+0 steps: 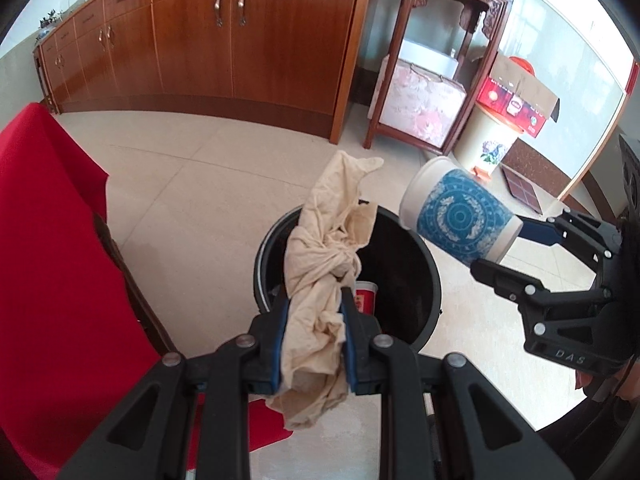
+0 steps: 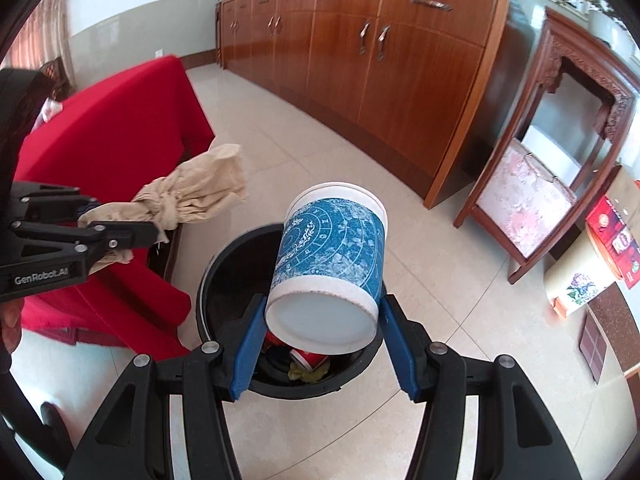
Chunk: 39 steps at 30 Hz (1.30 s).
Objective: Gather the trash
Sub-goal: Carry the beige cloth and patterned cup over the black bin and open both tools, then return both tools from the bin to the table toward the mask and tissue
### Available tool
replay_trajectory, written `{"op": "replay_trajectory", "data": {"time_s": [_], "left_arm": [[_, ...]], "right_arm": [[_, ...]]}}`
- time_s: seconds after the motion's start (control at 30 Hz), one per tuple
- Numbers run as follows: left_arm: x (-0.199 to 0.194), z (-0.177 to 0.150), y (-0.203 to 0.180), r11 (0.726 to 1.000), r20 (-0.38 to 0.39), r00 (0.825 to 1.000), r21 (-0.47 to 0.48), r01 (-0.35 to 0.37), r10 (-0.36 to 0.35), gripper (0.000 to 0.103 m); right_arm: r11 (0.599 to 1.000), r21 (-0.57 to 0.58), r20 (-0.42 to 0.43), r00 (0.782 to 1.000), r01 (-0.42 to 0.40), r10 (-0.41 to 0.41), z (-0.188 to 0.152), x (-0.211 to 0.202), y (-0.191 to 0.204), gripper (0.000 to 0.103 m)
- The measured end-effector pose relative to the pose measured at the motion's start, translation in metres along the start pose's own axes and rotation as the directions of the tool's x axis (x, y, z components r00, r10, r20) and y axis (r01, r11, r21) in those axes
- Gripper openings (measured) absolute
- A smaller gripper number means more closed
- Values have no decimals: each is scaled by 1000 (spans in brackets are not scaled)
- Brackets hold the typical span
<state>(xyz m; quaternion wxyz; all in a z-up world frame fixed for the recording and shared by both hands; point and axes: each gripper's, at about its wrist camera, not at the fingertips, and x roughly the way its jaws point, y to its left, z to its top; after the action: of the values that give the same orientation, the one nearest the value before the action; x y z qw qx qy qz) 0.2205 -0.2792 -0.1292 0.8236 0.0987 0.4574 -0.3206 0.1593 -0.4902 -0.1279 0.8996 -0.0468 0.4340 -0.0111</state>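
Note:
My left gripper (image 1: pixel 314 316) is shut on a knotted beige cloth (image 1: pixel 324 264) and holds it above the near left rim of a round black trash bin (image 1: pixel 416 280). My right gripper (image 2: pixel 320 340) is shut on the base of a blue-and-white paper cup (image 2: pixel 332 248), tilted with its mouth away from me, over the bin (image 2: pixel 208 280). In the left wrist view the cup (image 1: pixel 460 216) hangs over the bin's right rim, held by the right gripper (image 1: pixel 502 246). In the right wrist view the cloth (image 2: pixel 192 196) is held by the left gripper (image 2: pixel 128 224). A red cup (image 1: pixel 366 296) and other scraps lie inside the bin.
A red-draped piece of furniture (image 1: pixel 48 248) stands left of the bin. A long wooden cabinet (image 1: pixel 224 40) lines the back wall. A carved wooden stand (image 1: pixel 436 68), a cream bin (image 1: pixel 488 140) and a red carton (image 1: pixel 516 100) stand at the right. The floor is beige tile (image 1: pixel 208 184).

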Motion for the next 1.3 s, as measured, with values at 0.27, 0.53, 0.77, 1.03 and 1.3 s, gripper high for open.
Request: {"op": "replay_trajectory", "data": {"time_s": [0.27, 0.53, 0.77, 1.03, 1.3], "left_arm": [[59, 0, 2, 997, -79, 994, -30, 75, -78, 47], [73, -11, 2, 1000, -88, 996, -13, -27, 25, 83], [64, -14, 6, 995, -64, 993, -31, -100, 97, 101], [56, -13, 5, 993, -50, 992, -18, -119, 118, 103], [30, -3, -2, 990, 7, 990, 11, -139, 139, 103]], "right_arm": [[993, -78, -134, 988, -87, 76, -13, 71, -3, 64], [999, 11, -194, 980, 47, -44, -24, 103, -48, 103], [991, 107, -186, 981, 79, -59, -20, 98, -57, 103], [988, 132, -184, 981, 83, -58, -20, 91, -49, 103], [982, 160, -137, 988, 100, -78, -15, 69, -50, 103]]}}
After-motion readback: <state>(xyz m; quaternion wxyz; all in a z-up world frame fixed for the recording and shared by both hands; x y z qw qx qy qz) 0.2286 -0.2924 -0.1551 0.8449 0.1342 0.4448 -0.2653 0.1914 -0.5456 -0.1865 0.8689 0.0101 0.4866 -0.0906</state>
